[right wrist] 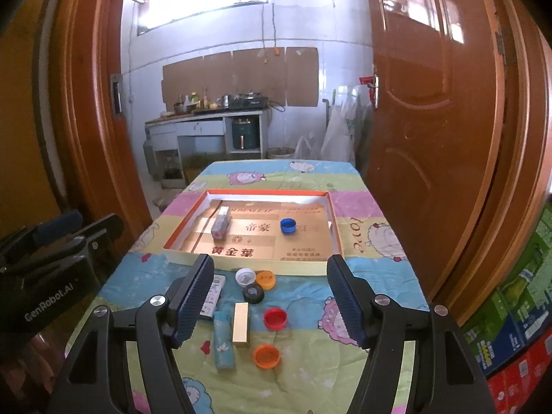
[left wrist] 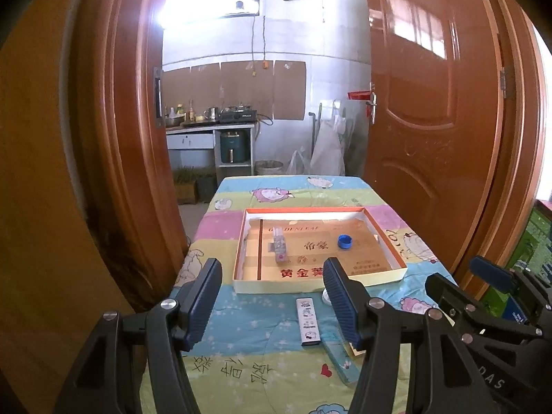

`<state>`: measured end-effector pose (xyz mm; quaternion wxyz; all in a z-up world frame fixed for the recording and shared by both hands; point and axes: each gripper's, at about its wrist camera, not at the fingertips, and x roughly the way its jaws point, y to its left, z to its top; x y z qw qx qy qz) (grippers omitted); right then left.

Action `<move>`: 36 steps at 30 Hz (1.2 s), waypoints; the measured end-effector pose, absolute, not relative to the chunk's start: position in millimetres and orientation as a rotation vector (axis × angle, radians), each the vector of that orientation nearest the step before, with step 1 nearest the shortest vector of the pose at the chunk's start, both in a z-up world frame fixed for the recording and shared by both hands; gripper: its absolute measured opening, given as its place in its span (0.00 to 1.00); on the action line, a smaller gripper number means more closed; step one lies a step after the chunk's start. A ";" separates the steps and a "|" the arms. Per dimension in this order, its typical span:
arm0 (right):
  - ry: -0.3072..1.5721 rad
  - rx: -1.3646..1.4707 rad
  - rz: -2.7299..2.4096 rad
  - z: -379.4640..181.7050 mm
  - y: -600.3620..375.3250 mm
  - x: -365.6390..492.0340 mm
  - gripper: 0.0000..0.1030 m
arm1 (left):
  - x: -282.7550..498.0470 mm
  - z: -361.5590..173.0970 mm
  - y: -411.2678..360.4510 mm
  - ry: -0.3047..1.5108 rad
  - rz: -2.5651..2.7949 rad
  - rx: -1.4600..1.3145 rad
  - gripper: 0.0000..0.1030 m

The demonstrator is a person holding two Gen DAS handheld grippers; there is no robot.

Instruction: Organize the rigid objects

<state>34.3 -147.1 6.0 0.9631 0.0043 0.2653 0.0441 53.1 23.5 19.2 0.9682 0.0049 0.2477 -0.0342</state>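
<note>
Right wrist view: my right hand-held gripper hangs above the near half of the table, jaws spread wide, nothing between them. My left hand-held gripper is likewise wide open and empty, held over the near left part of the table.

Shallow box tray with an orange rim lies flat on the cartoon-print cloth at mid-table. Inside it: a small patterned lighter-shaped case on the left side, lying flat, and a blue bottle cap right of centre, well apart from the case.

Loose items on the cloth, all outside the tray on its near side:
- white cap, small orange-yellow cap and black cap, clustered, touching or nearly so, just in front of the tray wall.
- red cap, nearer to me, apart from the cluster.
- orange cap, nearest, open side up.
- gold rectangular case lying flat, beside a teal patterned case; whether the two touch I cannot tell.
- white cartoon-print case, partly hidden behind my right gripper's left finger in the right view, fully visible in the left wrist view.

Open wooden door stands right of the table.
</note>
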 end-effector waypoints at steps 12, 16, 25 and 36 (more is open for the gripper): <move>0.508 -0.013 0.084 10.4 -142.2 25.3 0.68 | 42.9 23.2 25.2 0.490 -0.073 0.007 0.59; 0.510 -0.014 0.086 9.7 -140.7 25.9 0.68 | 44.4 22.8 28.0 0.494 -0.069 0.000 0.59; 0.511 -0.017 0.091 8.6 -138.9 25.4 0.68 | 44.0 23.8 29.9 0.493 -0.062 -0.001 0.59; 0.513 -0.014 0.091 8.4 -138.9 25.1 0.68 | 44.2 22.4 31.3 0.498 -0.055 -0.002 0.59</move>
